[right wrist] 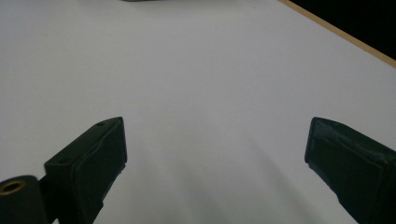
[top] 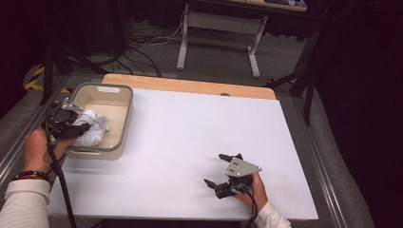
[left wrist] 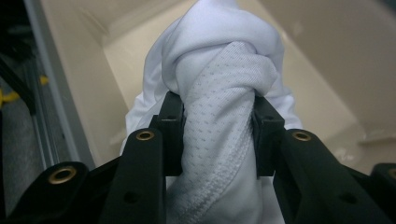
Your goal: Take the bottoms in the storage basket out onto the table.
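White cloth (left wrist: 219, 116), bunched in the beige bin (top: 122, 97), is pinched between the 2 jaws of the left gripper (left wrist: 218, 126). On the white table (top: 190, 128), the right gripper (top: 219, 170) rests with its jaws spread wide, holding nothing.

White mesh-knit cloth (left wrist: 219, 140); smooth beige plastic bin (top: 124, 124); matt white tabletop (top: 190, 142).

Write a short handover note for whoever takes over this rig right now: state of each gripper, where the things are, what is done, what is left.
Left gripper: shut on the white cloth, over the beige bin at the table's left.
Right gripper: open, holding nothing, over the white table near its front edge.
Done: cloth gripped.
Left: probably lift the cloth out of the bin and onto the table; most of it still lies inside.
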The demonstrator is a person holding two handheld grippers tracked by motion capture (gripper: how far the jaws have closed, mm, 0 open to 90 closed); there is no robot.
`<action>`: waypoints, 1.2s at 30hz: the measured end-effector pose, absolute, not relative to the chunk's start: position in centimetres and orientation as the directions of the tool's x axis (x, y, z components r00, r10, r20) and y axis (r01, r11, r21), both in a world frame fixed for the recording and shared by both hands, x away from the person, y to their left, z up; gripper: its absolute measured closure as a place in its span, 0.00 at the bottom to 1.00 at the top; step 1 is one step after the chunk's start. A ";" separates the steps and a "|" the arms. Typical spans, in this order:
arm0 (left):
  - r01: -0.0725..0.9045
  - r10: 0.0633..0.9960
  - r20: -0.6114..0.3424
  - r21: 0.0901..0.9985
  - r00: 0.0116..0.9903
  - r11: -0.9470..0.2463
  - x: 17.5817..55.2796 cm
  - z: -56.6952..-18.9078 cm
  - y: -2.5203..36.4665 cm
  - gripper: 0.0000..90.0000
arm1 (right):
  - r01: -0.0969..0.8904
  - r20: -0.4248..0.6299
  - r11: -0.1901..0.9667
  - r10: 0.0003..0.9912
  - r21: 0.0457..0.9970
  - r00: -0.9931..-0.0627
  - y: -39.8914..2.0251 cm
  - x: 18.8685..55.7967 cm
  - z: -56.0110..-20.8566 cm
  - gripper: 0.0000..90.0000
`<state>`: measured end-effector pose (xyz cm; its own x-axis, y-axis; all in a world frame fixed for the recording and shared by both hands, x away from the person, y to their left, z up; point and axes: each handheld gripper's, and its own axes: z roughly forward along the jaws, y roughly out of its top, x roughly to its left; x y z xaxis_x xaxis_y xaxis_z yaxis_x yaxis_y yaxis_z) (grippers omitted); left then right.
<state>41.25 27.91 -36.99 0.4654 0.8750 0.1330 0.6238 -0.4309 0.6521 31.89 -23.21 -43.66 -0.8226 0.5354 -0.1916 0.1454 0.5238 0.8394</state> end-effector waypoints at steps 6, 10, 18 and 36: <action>0.521 0.879 0.127 0.763 0.459 -0.382 40.1 -35.9 27.5 0.72 | 0.136 -0.200 0.507 0.554 0.851 -0.808 -23.5 31.9 -43.5 0.07; 0.456 0.878 0.103 0.823 0.467 -0.339 39.7 -35.2 27.0 0.72 | 0.139 -0.203 0.499 0.569 0.855 -0.797 -23.8 31.8 -43.5 0.07; 0.335 0.829 0.064 0.895 0.556 -0.293 39.7 -32.8 24.1 0.72 | 0.155 -0.206 0.488 0.607 0.859 -0.768 -24.9 31.1 -43.6 0.07; 0.192 0.588 0.012 0.940 0.809 -0.283 40.7 -33.2 11.6 0.72 | 0.200 -0.189 0.441 0.691 0.875 -0.698 -28.1 29.0 -43.7 0.07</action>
